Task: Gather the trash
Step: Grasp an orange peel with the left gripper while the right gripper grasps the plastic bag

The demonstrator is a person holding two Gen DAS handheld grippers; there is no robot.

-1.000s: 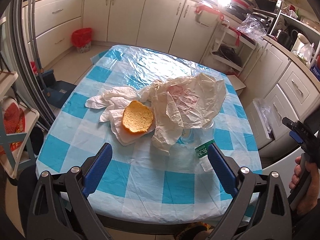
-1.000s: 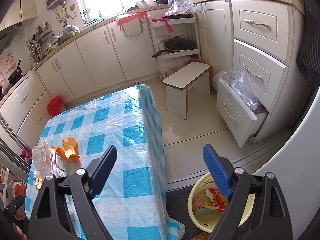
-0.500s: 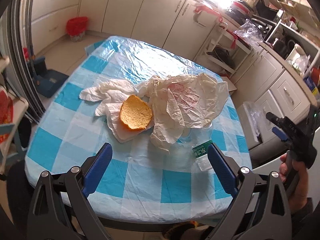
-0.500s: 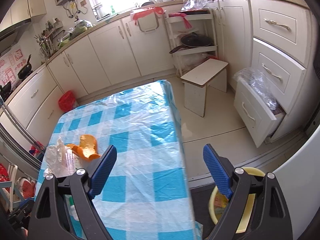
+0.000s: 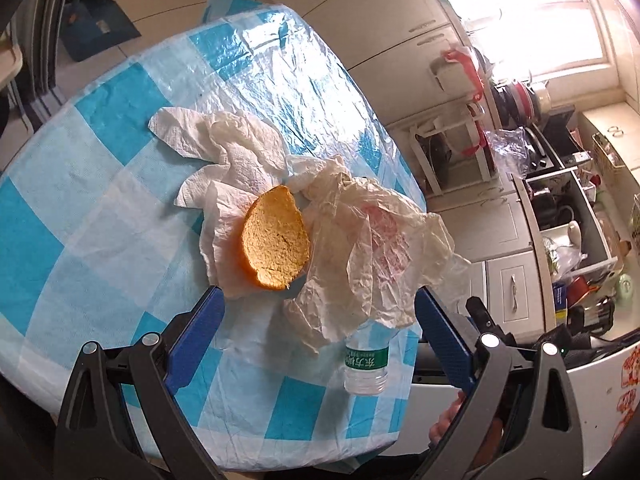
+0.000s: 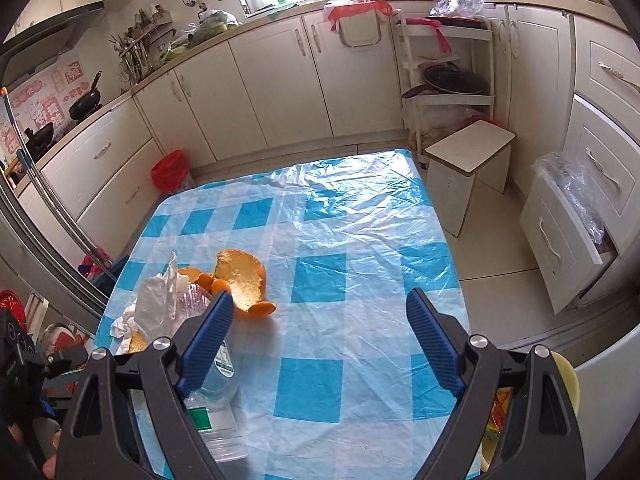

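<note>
The table (image 5: pixel 100 184), covered in a blue-and-white checked plastic cloth, fills most of both views, and all the trash lies bunched near one edge of it. Compared with a second ago the left wrist view has swung closer and tilted over the heap, while the right wrist view has turned from the floor and the yellow bin (image 6: pixel 568 372) back toward the tabletop, so both arms appear to be lining up for a first pick. The biggest item is the crumpled plastic bag (image 5: pixel 372 252), draped partly over the top of the clear water bottle (image 5: pixel 365 364), which lies beside the table's edge. Next to the bag is the rumpled paper towel (image 5: pixel 224 152), with a large piece of orange peel (image 5: pixel 276 238) resting on it, pith side up. More orange peel (image 6: pixel 244 280) shows in the right view. The left tool (image 5: pixel 316 340) hangs just above the heap with its blue pads spread wide and nothing between them; the right tool (image 6: pixel 320 344) is likewise spread and empty, farther from the trash. Nothing has been collected from this heap yet, and the bin sits low at the right tool's side.
</note>
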